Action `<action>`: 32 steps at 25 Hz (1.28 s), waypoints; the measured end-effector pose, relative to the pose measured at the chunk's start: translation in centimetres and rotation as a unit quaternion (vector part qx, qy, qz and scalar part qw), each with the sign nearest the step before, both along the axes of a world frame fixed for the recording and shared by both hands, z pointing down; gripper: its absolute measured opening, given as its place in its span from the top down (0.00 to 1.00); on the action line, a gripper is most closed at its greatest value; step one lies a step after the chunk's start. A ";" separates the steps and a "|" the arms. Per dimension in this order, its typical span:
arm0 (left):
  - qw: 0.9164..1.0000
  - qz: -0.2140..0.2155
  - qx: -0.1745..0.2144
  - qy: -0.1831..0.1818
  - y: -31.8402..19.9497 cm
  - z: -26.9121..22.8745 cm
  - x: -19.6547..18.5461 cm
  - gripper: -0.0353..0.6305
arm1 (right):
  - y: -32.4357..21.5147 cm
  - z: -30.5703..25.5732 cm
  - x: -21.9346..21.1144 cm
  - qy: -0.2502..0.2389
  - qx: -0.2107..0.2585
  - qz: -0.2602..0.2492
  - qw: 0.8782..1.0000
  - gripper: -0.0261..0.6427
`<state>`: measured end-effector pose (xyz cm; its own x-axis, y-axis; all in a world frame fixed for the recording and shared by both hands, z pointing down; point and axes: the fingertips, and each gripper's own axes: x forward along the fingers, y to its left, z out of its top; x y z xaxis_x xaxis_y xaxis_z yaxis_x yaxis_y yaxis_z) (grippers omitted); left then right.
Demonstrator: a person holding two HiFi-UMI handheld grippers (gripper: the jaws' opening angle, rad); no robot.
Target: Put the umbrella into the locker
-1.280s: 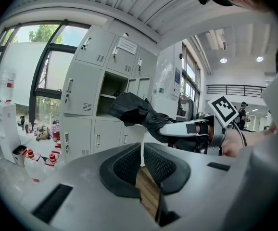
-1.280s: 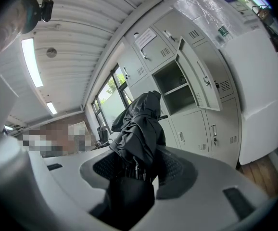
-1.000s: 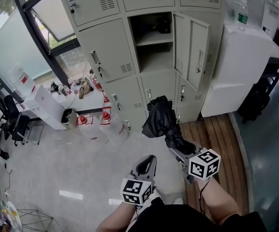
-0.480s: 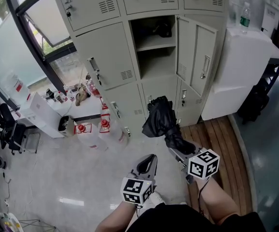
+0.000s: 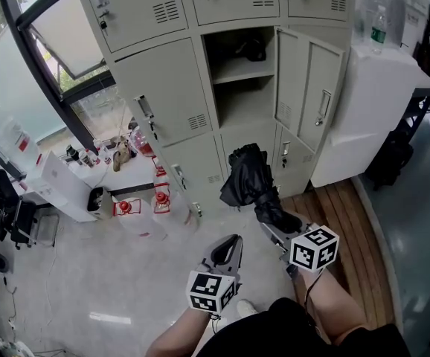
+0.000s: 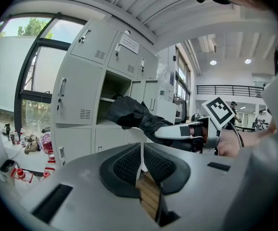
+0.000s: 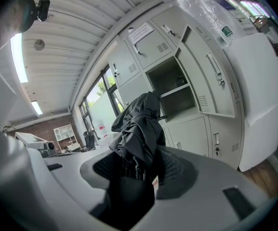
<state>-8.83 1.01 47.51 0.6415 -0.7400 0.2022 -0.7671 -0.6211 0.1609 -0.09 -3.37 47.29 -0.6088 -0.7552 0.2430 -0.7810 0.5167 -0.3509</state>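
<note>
- Umbrella [image 5: 248,181]: folded, clamped by its near end in your right gripper [image 5: 273,227], cloth bunched ahead of the jaws.
- Probably light: floppy cloth over a stiff shaft, so hold the shaft.
- Open locker [image 5: 235,95] lies ahead; left gripper [image 5: 228,253] closed, empty.

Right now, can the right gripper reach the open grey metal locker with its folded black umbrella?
Probably yes: its door is swung aside, and nothing stands between the umbrella and the open locker.
</note>
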 end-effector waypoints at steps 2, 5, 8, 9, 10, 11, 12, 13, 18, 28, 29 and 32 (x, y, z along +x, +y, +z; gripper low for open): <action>1.000 0.001 0.003 0.001 -0.4 -0.3 -0.3 0.91 | -0.4 -0.1 -0.3 0.003 0.000 0.002 1.000 0.58; 1.000 0.000 0.003 0.004 -0.9 -0.3 -0.4 0.90 | -1.0 -0.1 -0.5 0.009 0.001 0.002 1.000 0.58; 1.000 -0.001 0.001 0.007 -1.4 -0.2 -0.3 0.90 | -1.7 -0.1 -0.5 0.014 0.002 0.002 1.000 0.58; 1.000 -0.001 0.000 0.008 -1.6 -0.2 -0.3 0.91 | -2.0 0.0 -0.5 0.015 0.002 0.002 1.000 0.58; 1.000 -0.001 0.000 0.007 -1.8 -0.1 -0.2 0.90 | -2.3 0.0 -0.5 0.014 0.001 0.002 1.000 0.58; 1.000 -0.001 -0.001 0.007 -2.1 -0.1 -0.2 0.90 | -2.6 0.0 -0.5 0.014 0.001 0.002 1.000 0.58; 1.000 -0.001 -0.001 0.006 -2.4 -0.1 -0.2 0.90 | -3.0 0.1 -0.5 0.013 0.000 0.002 1.000 0.58; 1.000 -0.002 -0.001 0.005 -2.7 -0.1 -0.2 0.90 | -3.4 0.1 -0.5 0.011 -0.001 0.002 1.000 0.58; 1.000 -0.003 -0.005 0.001 -5.2 0.1 0.0 0.90 | -6.0 0.3 -0.3 0.008 -0.004 0.000 1.000 0.58; 1.000 -0.005 -0.014 0.004 -11.5 0.6 1.6 0.90 | -12.2 1.1 1.3 0.012 -0.015 -0.002 1.000 0.58; 1.000 -0.006 -0.015 0.004 -12.1 0.6 1.8 0.90 | -12.9 1.1 1.5 0.014 -0.016 -0.002 1.000 0.58; 1.000 -0.008 -0.018 0.008 -14.1 0.7 2.6 0.91 | -14.8 1.3 2.2 0.019 -0.020 -0.003 1.000 0.58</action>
